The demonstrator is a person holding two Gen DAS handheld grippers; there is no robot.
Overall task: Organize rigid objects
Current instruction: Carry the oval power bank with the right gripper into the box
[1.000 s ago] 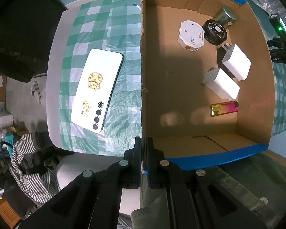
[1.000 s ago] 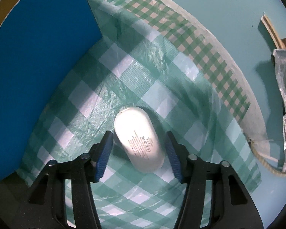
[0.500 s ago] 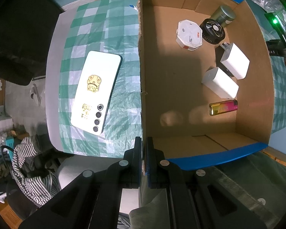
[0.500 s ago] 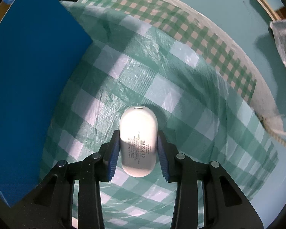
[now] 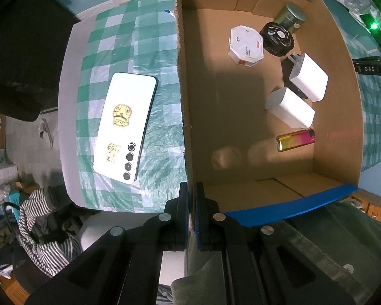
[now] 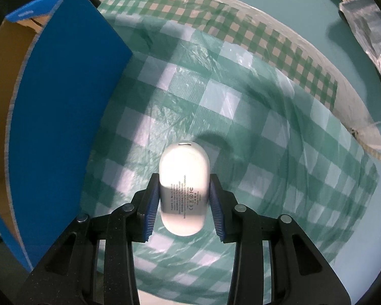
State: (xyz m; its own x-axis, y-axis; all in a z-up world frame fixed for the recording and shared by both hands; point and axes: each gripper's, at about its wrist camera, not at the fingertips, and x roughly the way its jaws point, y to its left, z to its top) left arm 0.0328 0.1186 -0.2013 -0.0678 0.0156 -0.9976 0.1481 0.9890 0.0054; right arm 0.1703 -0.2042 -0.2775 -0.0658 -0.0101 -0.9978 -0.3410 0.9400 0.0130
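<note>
My right gripper is shut on a white oval power bank and holds it above the green checked cloth, to the right of the blue-sided cardboard box. My left gripper is shut on the near wall of the box. Inside the box lie a white octagonal case, a black round fan, a green tin, two white chargers and a pink-gold lighter. A white phone lies face down on the cloth left of the box.
A silver foil bag lies beyond the table's far right edge. Striped fabric and clutter sit on the floor left of the table. The table edge curves close on the right of the cloth.
My right gripper closed on the power bank and lifted it off the cloth, drifting away from the box. My left gripper stayed clamped on the box wall.
</note>
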